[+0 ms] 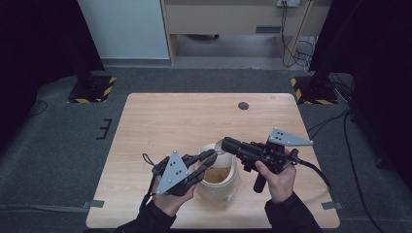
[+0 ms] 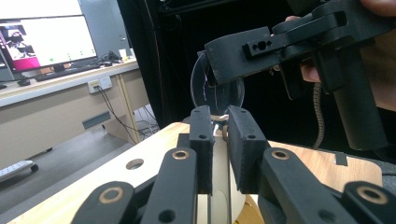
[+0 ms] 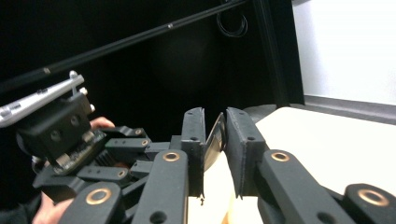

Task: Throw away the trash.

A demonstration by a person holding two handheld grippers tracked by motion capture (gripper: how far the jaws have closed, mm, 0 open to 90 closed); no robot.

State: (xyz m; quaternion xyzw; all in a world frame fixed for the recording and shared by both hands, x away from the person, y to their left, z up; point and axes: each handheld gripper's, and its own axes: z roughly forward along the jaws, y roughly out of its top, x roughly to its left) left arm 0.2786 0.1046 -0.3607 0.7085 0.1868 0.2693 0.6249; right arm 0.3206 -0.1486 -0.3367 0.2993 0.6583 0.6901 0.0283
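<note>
Lifting the lid off the jar

Our left gripper [image 1: 210,158] pinches the jar [image 1: 219,180] rim; our right gripper [image 1: 224,143] clamps the clear lid [image 2: 217,88]; we lift straight, steadying the jar on the worktop [image 1: 160,126].

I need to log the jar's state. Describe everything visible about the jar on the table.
The pale translucent plastic jar stands upright near the front middle of the light wooden table, mouth open, with brownish contents inside. The left claw is shut on its rim. The right claw holds a round clear lid tilted just above the mouth.
</note>
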